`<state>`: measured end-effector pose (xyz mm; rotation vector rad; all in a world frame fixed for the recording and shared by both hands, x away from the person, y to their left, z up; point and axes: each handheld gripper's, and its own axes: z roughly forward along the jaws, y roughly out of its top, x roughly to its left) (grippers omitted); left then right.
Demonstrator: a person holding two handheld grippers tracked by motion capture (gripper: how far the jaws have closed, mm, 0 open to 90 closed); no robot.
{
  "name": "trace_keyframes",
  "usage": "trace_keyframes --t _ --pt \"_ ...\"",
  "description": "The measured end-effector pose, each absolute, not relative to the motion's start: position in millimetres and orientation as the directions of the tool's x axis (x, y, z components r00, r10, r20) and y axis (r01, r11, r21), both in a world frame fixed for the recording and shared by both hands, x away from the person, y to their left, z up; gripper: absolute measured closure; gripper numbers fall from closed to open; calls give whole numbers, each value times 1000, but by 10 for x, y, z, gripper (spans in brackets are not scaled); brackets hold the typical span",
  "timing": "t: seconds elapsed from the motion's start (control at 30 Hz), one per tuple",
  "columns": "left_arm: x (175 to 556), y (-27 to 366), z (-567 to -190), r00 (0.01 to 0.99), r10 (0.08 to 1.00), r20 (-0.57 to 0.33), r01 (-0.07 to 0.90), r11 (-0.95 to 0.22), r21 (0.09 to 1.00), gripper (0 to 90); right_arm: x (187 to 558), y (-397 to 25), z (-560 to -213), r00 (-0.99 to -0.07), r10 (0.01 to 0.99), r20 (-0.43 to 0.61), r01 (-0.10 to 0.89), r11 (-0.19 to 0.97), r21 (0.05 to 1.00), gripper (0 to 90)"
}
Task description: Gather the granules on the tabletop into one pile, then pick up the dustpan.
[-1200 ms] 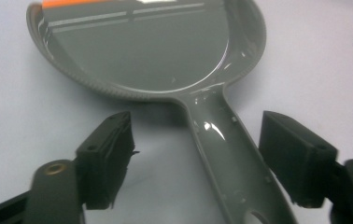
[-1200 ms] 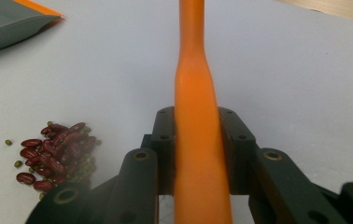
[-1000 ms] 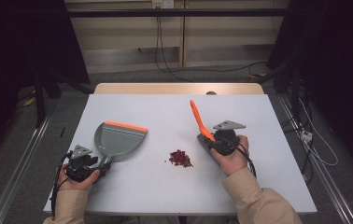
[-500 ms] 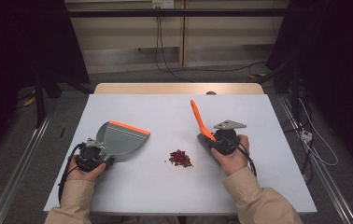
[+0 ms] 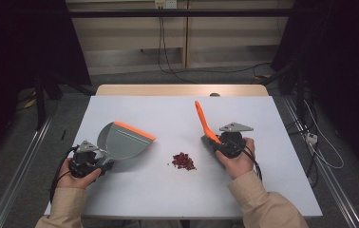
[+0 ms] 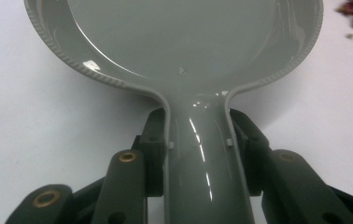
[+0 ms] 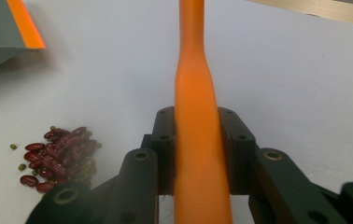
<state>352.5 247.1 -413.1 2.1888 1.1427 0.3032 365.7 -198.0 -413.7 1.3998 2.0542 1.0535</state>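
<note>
Dustpan [image 5: 123, 140] handle pinched in left gripper [image 6: 198, 140]; orange brush handle [image 7: 195, 112] in right gripper [image 7: 198, 140]; beans [image 5: 183, 161] between

Grey dustpan [image 5: 123, 141] with an orange lip; orange brush handle [image 5: 203, 121]; dark red beans [image 5: 183, 161] (a few green) on white table [image 5: 168, 190].

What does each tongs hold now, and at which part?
The left tongs grip the grey dustpan by its handle; the right tongs grip the orange brush handle.

Glossy grey plastic dustpan [image 6: 179, 42] (ribbed rim), smooth orange plastic brush handle [image 7: 195, 121], matt white table [image 5: 263, 190]
</note>
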Motion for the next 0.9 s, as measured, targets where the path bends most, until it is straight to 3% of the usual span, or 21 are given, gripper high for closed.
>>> trace_keyframes --t 0.9 --pt "3228 2320 -4031 811 576 -102 505 -601 619 630 3696 -1919 -4140 -404 912 73 572 190 798 713"
